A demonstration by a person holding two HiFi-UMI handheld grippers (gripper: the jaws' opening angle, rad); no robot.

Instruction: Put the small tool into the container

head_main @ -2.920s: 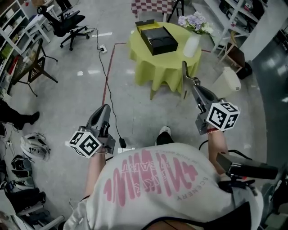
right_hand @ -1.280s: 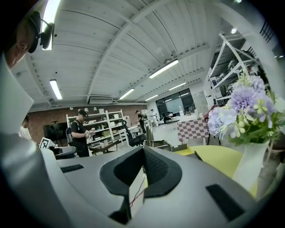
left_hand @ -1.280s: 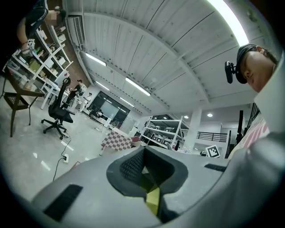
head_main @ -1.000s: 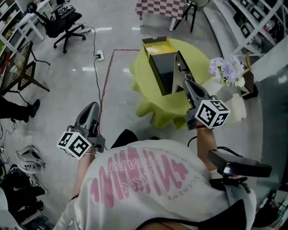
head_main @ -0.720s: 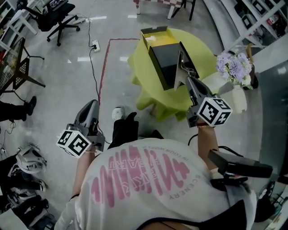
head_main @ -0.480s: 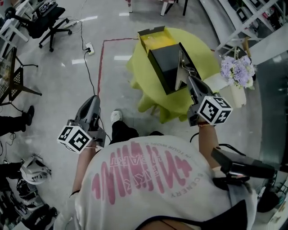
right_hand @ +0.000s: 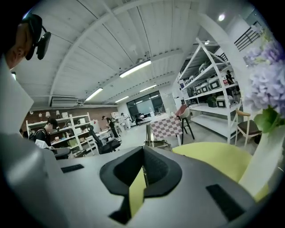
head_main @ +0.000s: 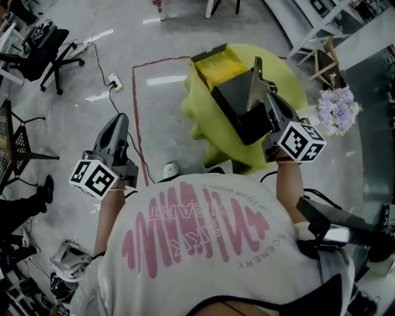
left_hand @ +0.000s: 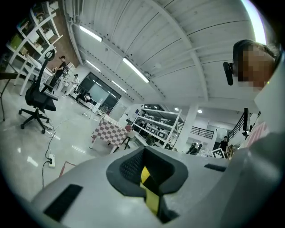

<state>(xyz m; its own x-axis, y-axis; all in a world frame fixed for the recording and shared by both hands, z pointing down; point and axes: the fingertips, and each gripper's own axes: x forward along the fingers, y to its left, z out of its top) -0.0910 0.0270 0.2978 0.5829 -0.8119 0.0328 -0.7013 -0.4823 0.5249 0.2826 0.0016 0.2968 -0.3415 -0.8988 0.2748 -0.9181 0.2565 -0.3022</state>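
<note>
In the head view my right gripper is shut on a small silvery metal tool that sticks up out of its jaws. It hovers over the near edge of a black box with an open yellow-lined lid. The box stands on a round table with a yellow-green cloth. In the right gripper view the tool rises just past the shut right gripper. My left gripper hangs over the floor, left of the table. In its own view the left gripper is shut and holds nothing.
Purple flowers in a white vase stand at the table's right side. A red tape line, a cable and a power strip lie on the floor. An office chair stands far left and white shelves at the top right.
The person has walked up to the table. The right gripper with the tool, earlier short of the table, now hangs over the black box. The left gripper stays shut at the side.
</note>
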